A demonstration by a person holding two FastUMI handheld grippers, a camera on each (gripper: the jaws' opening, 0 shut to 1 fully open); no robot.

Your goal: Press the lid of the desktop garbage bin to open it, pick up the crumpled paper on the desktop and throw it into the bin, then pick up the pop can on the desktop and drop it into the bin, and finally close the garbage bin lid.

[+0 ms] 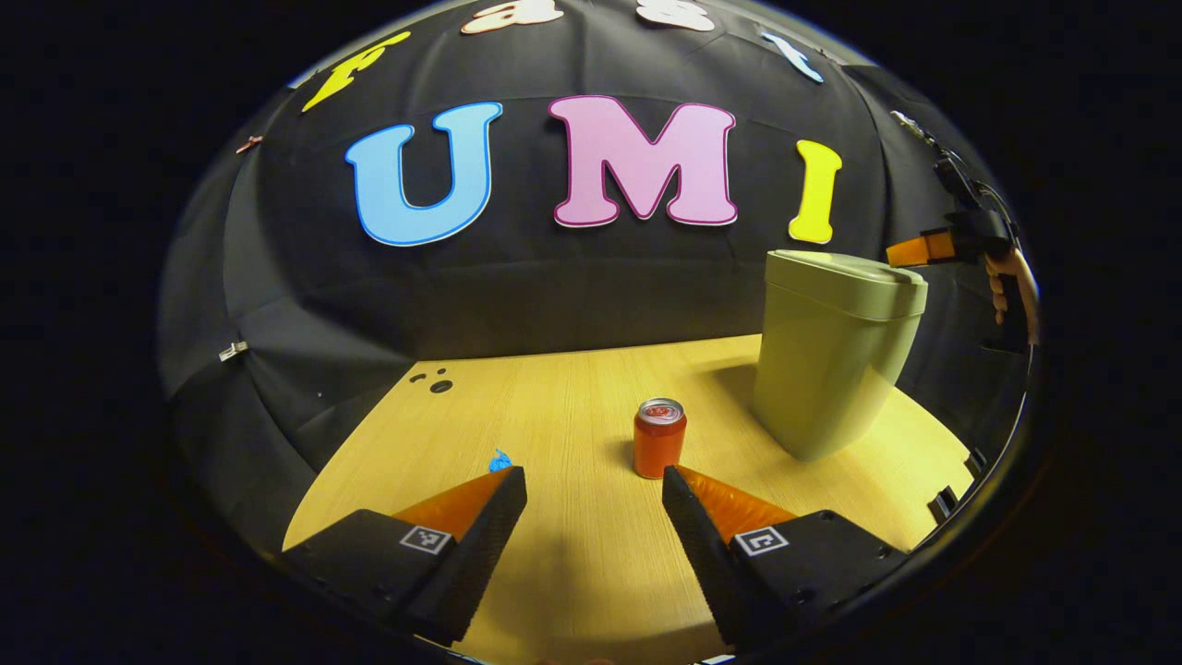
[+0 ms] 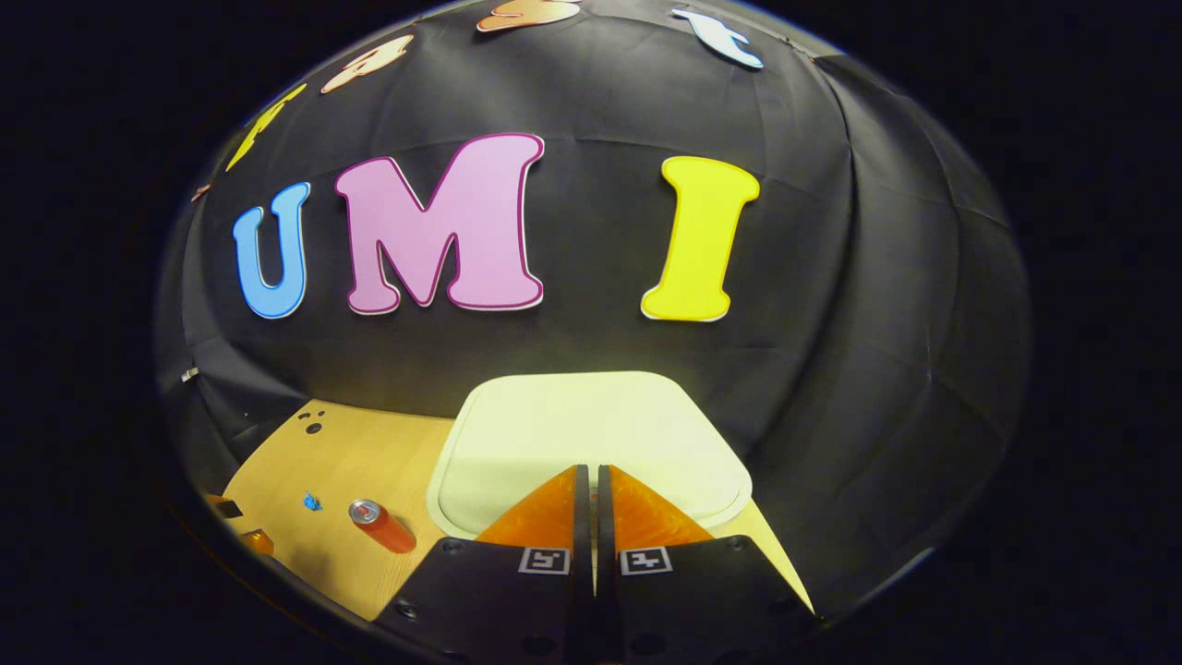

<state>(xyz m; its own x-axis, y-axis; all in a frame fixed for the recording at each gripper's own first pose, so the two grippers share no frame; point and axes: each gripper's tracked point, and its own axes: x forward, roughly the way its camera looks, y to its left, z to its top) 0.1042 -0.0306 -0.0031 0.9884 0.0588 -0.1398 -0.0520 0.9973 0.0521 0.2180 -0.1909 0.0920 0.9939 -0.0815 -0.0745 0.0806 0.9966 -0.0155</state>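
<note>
The left gripper (image 1: 594, 480) hangs wide open and empty over the desk's (image 1: 572, 573) near edge, the pop can (image 1: 659, 437) upright just beyond its fingertips. Farther back by the right edge stands the bin (image 1: 831, 356), lid (image 2: 591, 434) down, the right gripper (image 2: 592, 473) above it, fingers together, holding nothing; whether it touches the lid I cannot tell

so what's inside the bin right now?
Can't tell. The bin has its lid down, covering the inside. The right tool, fingers together, hovers above the lid. The pop can stands on the desk.
</note>
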